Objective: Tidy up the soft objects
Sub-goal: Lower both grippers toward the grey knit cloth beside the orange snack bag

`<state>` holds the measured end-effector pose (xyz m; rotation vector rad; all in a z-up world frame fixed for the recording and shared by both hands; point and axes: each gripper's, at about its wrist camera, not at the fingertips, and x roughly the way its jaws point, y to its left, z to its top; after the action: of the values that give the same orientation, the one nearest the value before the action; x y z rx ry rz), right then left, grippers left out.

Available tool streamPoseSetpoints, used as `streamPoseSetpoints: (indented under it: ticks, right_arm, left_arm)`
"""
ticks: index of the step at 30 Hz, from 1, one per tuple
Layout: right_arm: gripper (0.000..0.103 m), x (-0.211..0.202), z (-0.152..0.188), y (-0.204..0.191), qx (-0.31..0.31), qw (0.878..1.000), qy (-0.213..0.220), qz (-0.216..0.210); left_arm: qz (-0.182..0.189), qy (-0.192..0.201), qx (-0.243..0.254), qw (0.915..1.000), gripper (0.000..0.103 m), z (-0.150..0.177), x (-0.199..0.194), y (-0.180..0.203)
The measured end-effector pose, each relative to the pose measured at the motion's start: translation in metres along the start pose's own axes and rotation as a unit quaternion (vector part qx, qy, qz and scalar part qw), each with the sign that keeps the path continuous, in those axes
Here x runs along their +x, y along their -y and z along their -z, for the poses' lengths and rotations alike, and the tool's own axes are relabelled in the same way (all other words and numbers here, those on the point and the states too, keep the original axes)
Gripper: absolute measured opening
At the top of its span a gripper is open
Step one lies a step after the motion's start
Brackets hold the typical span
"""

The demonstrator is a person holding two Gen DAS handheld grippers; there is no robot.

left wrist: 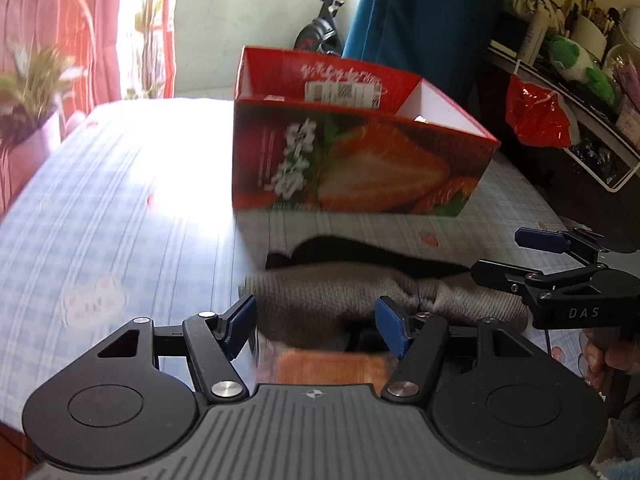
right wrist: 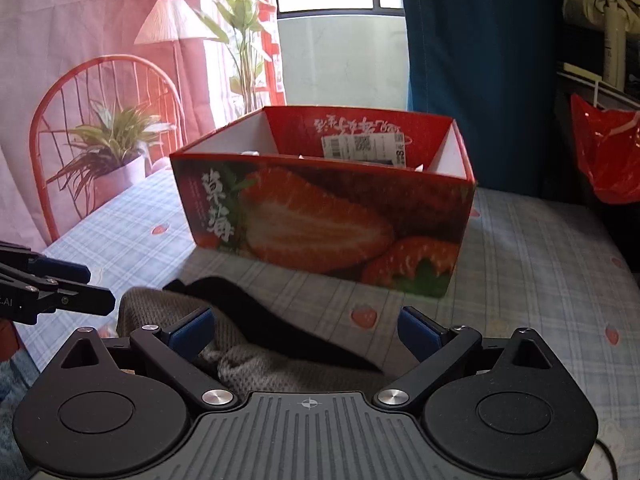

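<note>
Grey knit garment [left wrist: 344, 300] is lying limp on the tabletop [left wrist: 120, 208]; being soft and light, its bunched middle looks easiest to pinch. Left tool [left wrist: 316, 322] and right tool [right wrist: 306, 330] are both gaping wide, holding nothing.

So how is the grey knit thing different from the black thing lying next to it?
The grey knit cloth looks bumpy, woolly and bunched up; the black cloth looks smooth and flatter. The grey one lies nearer the cameras; the black one lies closer to the strawberry box. Both are soft and rest touching on the checked tablecloth.
</note>
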<state>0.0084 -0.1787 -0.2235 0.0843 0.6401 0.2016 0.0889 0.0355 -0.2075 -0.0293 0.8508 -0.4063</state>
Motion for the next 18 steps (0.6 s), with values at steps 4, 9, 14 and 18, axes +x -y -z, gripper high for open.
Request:
streamPoseSetpoints:
  ticks: [4, 9, 14, 18]
  right_arm:
    - [0.097, -0.003, 0.023, -0.001, 0.012, 1.000, -0.023, -0.002]
    - [0.097, -0.007, 0.034, 0.002, 0.025, 0.999, -0.030, -0.003]
    - [0.097, 0.002, 0.036, -0.007, -0.005, 0.998, -0.065, -0.005]
    - [0.097, 0.010, 0.043, -0.016, -0.036, 0.995, -0.089, 0.002]
  left_arm:
    - [-0.002, -0.024, -0.042, 0.9988, 0.066, 0.025, 0.005, -0.014]
    - [0.001, -0.035, -0.067, 0.9971, 0.057, 0.031, 0.008, -0.026]
    - [0.004, -0.029, -0.055, 0.9981, 0.058, 0.038, 0.008, -0.019]
    - [0.009, -0.027, -0.061, 0.9977, 0.060, 0.038, 0.012, -0.018]
